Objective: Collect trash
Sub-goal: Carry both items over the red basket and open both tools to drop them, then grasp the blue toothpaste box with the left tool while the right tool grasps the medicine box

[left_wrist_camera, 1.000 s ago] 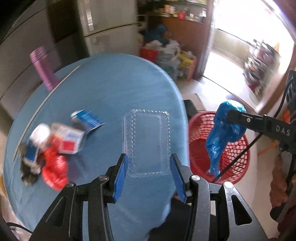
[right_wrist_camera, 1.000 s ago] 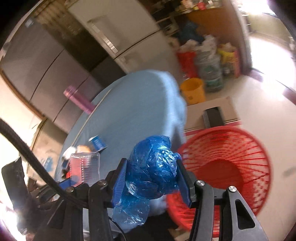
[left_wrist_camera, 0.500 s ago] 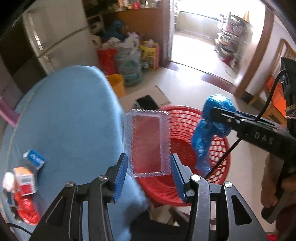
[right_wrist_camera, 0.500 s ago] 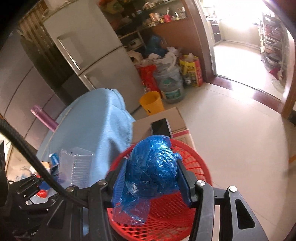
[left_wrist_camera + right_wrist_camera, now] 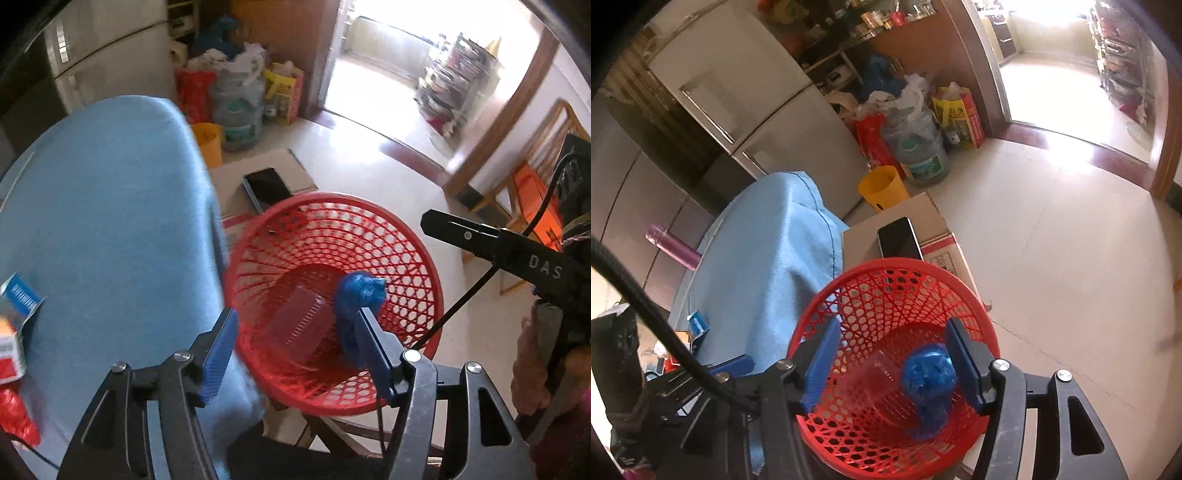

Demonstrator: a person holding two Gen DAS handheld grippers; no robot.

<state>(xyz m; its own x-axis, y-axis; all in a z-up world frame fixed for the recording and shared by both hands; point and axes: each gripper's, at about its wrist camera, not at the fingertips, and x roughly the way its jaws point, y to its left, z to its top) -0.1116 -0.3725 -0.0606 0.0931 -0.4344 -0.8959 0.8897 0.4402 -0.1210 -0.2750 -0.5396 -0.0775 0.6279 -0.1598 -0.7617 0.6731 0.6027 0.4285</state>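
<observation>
Both tongs hang over the red basket [image 5: 413,258], and both are opening. The left tongs [image 5: 299,350] have nothing between their blue pads; the clear plastic box [image 5: 299,325] lies below them, down in the basket and tilted. The right tongs [image 5: 892,365] are empty too. The blue plastic bag [image 5: 929,380] sits in the basket right beside the clear box, and from the right wrist view it shows next to one blue pad, but it looks to be lower down and not squeezed. In the left wrist view the right tongs stick in from the right side, with a hand [image 5: 535,373] under them. The basket stands just beside the tabletop [image 5: 103,221], which has a light blue cloth over it. More trash is on the tabletop at its left edge: a small blue and white box [image 5: 18,295], a red and white carton [image 5: 9,350] and something red and shiny [image 5: 16,417]. Behind the basket is a cardboard box [image 5: 923,229] with a black phone [image 5: 899,238] on top. A yellow bucket [image 5: 882,186] stands on the floor farther back.
</observation>
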